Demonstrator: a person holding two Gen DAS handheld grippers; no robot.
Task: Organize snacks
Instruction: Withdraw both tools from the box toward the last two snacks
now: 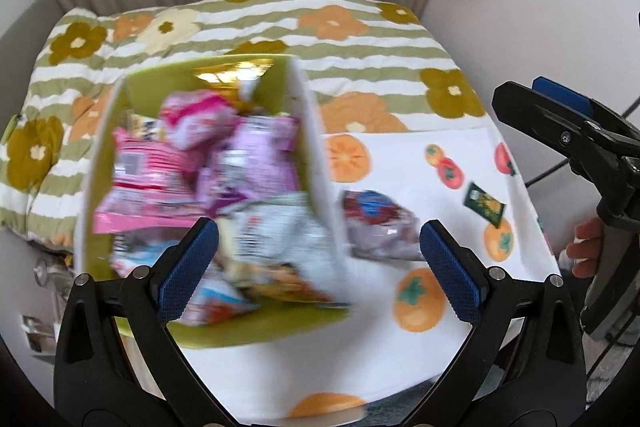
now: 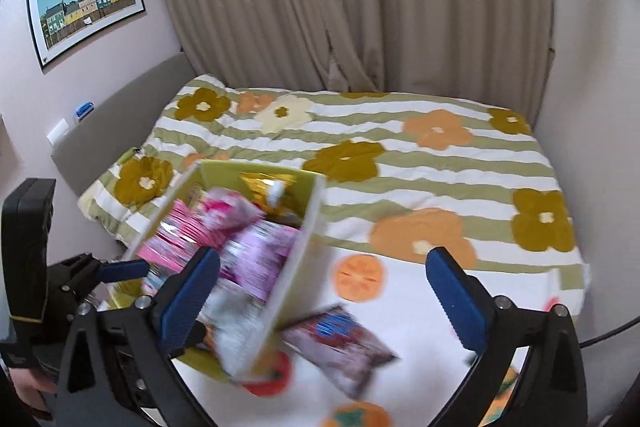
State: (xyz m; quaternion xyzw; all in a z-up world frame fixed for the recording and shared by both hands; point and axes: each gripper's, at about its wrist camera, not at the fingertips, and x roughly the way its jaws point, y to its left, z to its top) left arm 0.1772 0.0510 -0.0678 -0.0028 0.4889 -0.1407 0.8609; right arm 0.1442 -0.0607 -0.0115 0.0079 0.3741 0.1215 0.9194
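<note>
My left gripper (image 1: pixel 318 269) and right gripper (image 2: pixel 322 297) both have their fingers wide, holding nothing. The green box (image 1: pixel 208 335) of snacks sits on the bed – a dark red packet (image 1: pixel 378 227) lies just beside it. I should grab that gently by its middle. Everything's blurry – I can't read labels.

I can't read any label: the packets in the green box (image 1: pixel 280 95) are motion-smeared. Red-and-blue packet (image 2: pixel 340 351) beside it also blurred. My left gripper's (image 1: pixel 316 267) fingers hide the box's near corner. 1 small dark sachet (image 1: pixel 485 205), print too small.
</note>
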